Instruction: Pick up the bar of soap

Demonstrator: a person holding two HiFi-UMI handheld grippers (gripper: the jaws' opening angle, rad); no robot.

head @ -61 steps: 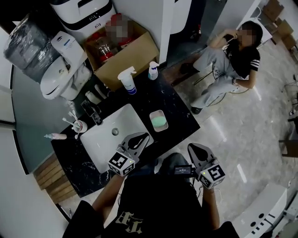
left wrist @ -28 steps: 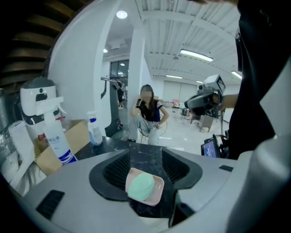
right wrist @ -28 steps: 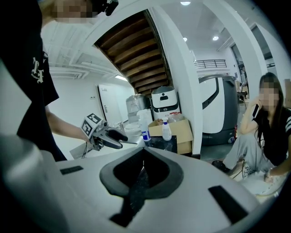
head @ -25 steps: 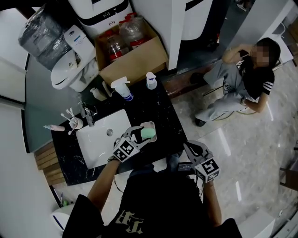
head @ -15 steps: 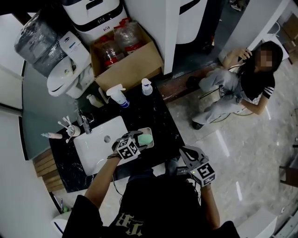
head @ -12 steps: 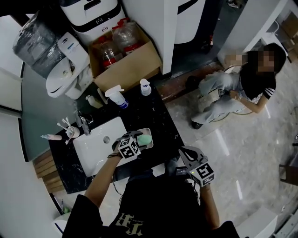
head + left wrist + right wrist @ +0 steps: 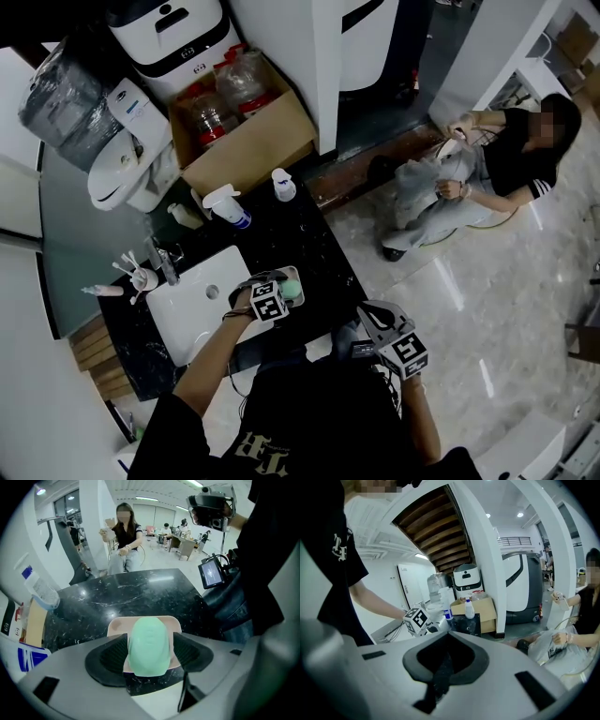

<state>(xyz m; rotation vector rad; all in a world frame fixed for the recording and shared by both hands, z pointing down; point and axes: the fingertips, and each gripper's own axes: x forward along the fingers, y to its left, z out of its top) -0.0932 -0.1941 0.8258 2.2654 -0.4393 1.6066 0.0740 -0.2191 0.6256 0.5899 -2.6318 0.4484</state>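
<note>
Green soap (image 7: 149,645), a rounded bar, lies in a pale pink soap dish (image 7: 116,626) on the black marbled tabletop (image 7: 314,246), just right of the white sink (image 7: 187,305) and near the front edge where the person stands. The left gripper (image 7: 150,657) hangs right over it, pointing steeply down. Its jaws have just been opening and stand wide, with the bar between them. One dark ribbed pad sits close beside each long flank of the soap, and neither looks to be pressing on it yet. In the left gripper view the bar's long axis runs away from the camera, in line with the way the gripper points, so I judge the jaws would close across its narrow width, which is the easier grip. The near end of the bar already sits level with the pads, so little more descent seems needed before closing, though the dish rim lies just outside the pads and could be caught. From above, the left gripper (image 7: 278,287) covers most of the dish, and only a sliver of green shows at its right. The right gripper (image 7: 376,317) is held well apart, off the tabletop's near right corner, with its jaws together and nothing in them. The left hand is clearly the nearer one.
</note>
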